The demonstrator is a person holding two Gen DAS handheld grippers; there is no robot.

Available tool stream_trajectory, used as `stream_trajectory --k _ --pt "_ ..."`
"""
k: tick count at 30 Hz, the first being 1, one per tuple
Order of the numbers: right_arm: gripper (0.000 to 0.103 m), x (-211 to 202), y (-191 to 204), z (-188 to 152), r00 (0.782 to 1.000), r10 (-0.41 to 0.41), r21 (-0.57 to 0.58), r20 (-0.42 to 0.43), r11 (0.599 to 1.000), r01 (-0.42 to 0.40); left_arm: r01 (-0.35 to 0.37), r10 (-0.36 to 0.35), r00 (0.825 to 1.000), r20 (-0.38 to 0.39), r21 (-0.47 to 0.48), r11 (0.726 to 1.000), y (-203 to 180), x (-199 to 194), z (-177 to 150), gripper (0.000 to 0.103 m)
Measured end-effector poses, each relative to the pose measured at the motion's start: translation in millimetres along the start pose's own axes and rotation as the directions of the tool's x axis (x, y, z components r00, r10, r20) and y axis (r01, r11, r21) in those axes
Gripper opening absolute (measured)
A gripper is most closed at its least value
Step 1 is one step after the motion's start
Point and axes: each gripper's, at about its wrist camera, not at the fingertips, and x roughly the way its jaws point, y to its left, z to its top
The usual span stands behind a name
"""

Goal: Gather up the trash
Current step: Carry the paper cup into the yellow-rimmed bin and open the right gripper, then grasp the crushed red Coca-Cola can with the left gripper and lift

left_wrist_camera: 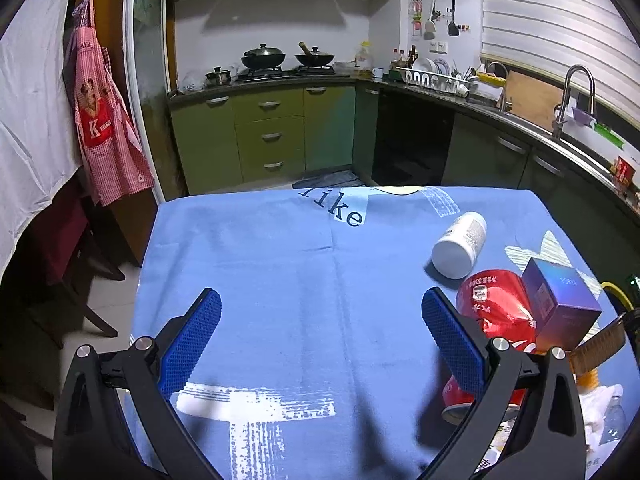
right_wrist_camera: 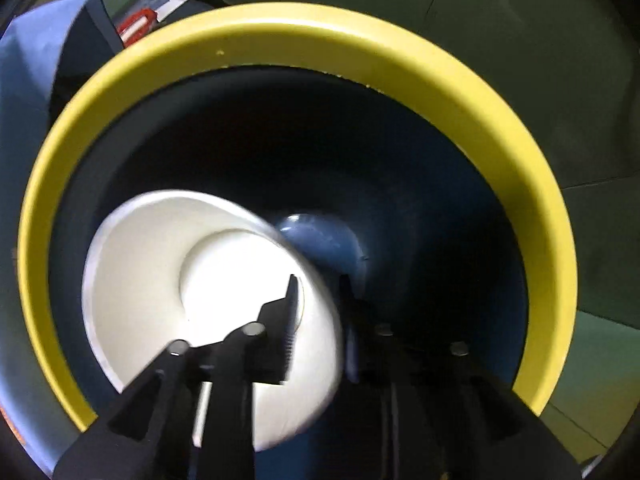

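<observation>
In the left wrist view my left gripper (left_wrist_camera: pixel 320 324) is open and empty over the blue tablecloth (left_wrist_camera: pixel 280 264). To its right lie a white plastic bottle (left_wrist_camera: pixel 460 244) on its side, a crushed red can (left_wrist_camera: pixel 496 312) and a purple box (left_wrist_camera: pixel 560 304). In the right wrist view my right gripper (right_wrist_camera: pixel 320 304) hangs over the mouth of a yellow-rimmed blue trash bin (right_wrist_camera: pixel 460 76). Its jaws are close together on the rim of a white paper cup (right_wrist_camera: pixel 168 280), which is blurred and sits inside the bin's opening.
Crumpled plastic and paper scraps (left_wrist_camera: pixel 600 408) lie at the table's right front corner. A kitchen counter with a stove (left_wrist_camera: pixel 280 72), a sink faucet (left_wrist_camera: pixel 572 96) and green cabinets (left_wrist_camera: pixel 264 136) stands behind the table. A red apron (left_wrist_camera: pixel 104 128) hangs at the left.
</observation>
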Motion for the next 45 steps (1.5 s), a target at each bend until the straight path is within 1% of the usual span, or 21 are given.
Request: stream_trajectory --k 2,5,7,9,10,12,14,15,17,19,24,27,28,30,31,35,37,38,39,43,45 --pt "0.040 -7 -7 3 1.000 -0.016 -0.018 0.020 1.000 0.016 0.015 -0.015 1.000 -0.003 -0.001 1.000 0 -4 3 0.099" --pt "0.040 -26 -3 -3 0.998 -0.008 -0.042 0.055 0.999 0.010 0.045 -0.044 0.999 -0.013 0.026 0.999 -5 -13 8 0.099" --pt "0.042 -49 2 -11 0.995 0.037 -0.059 0.094 0.998 -0.032 0.087 -0.086 0.996 -0.039 0.049 0.995 -11 -18 11 0.099" --pt "0.045 -64 6 -14 0.991 0.071 -0.073 0.117 0.995 -0.062 0.149 -0.142 0.985 -0.098 0.073 0.986 -20 -21 17 0.099" --pt "0.045 -76 7 -21 0.986 0.088 -0.085 0.139 0.993 -0.077 0.182 -0.170 0.977 -0.130 0.081 0.980 -24 -21 20 0.099" --pt "0.045 -91 8 -29 0.981 0.107 -0.100 0.161 0.991 -0.092 0.244 -0.221 0.952 -0.210 0.091 0.965 -36 -20 28 0.099" --pt "0.045 -106 6 -37 0.975 0.125 -0.113 0.185 0.988 -0.106 0.273 -0.237 0.930 -0.280 0.096 0.957 -48 -15 32 0.099" --pt "0.045 -114 6 -43 0.972 0.133 -0.121 0.194 0.986 -0.111 0.289 -0.242 0.915 -0.324 0.103 0.952 -56 -9 34 0.099" --pt "0.045 -124 8 -54 0.969 0.145 -0.140 0.202 0.983 -0.118 0.310 -0.229 0.884 -0.408 0.144 0.940 -74 3 33 0.099" --pt "0.045 -128 5 -61 0.964 0.158 -0.155 0.213 0.980 -0.126 0.302 -0.186 0.864 -0.467 0.187 0.935 -89 15 31 0.099" --pt "0.045 -140 14 -72 0.953 0.196 -0.189 0.230 0.970 -0.153 0.265 -0.108 0.836 -0.537 0.225 0.937 -102 41 27 0.099" --pt "0.048 -139 24 -79 0.951 0.211 -0.209 0.225 0.964 -0.165 0.253 -0.084 0.818 -0.569 0.224 0.941 -103 55 24 0.099" --pt "0.048 -134 29 -76 0.950 0.214 -0.211 0.226 0.963 -0.166 0.256 -0.085 0.813 -0.576 0.223 0.941 -103 58 23 0.097" --pt "0.048 -132 30 -74 0.950 0.211 -0.217 0.229 0.963 -0.162 0.257 -0.084 0.806 -0.586 0.218 0.941 -106 66 20 0.084" --pt "0.048 -131 30 -74 0.950 0.213 -0.217 0.228 0.962 -0.163 0.262 -0.089 0.796 -0.598 0.208 0.942 -106 69 19 0.080" --pt "0.048 -126 30 -74 0.952 0.214 -0.220 0.217 0.961 -0.166 0.265 -0.087 0.787 -0.611 0.206 0.942 -106 75 16 0.074" --pt "0.048 -123 32 -73 0.953 0.218 -0.222 0.210 0.960 -0.170 0.275 -0.102 0.780 -0.617 0.193 0.942 -106 76 17 0.060" --pt "0.048 -122 32 -74 0.954 0.218 -0.225 0.207 0.959 -0.170 0.279 -0.109 0.777 -0.620 0.184 0.942 -105 77 17 0.056" --pt "0.048 -121 32 -75 0.954 0.217 -0.227 0.206 0.959 -0.169 0.280 -0.114 0.776 -0.621 0.177 0.944 -104 77 18 0.056" --pt "0.048 -120 34 -74 0.954 0.220 -0.235 0.205 0.957 -0.171 0.277 -0.109 0.789 -0.604 0.192 0.942 -99 66 22 0.056" --pt "0.048 -122 36 -74 0.952 0.222 -0.241 0.211 0.956 -0.169 0.273 -0.106 0.804 -0.585 0.205 0.940 -97 58 29 0.056"
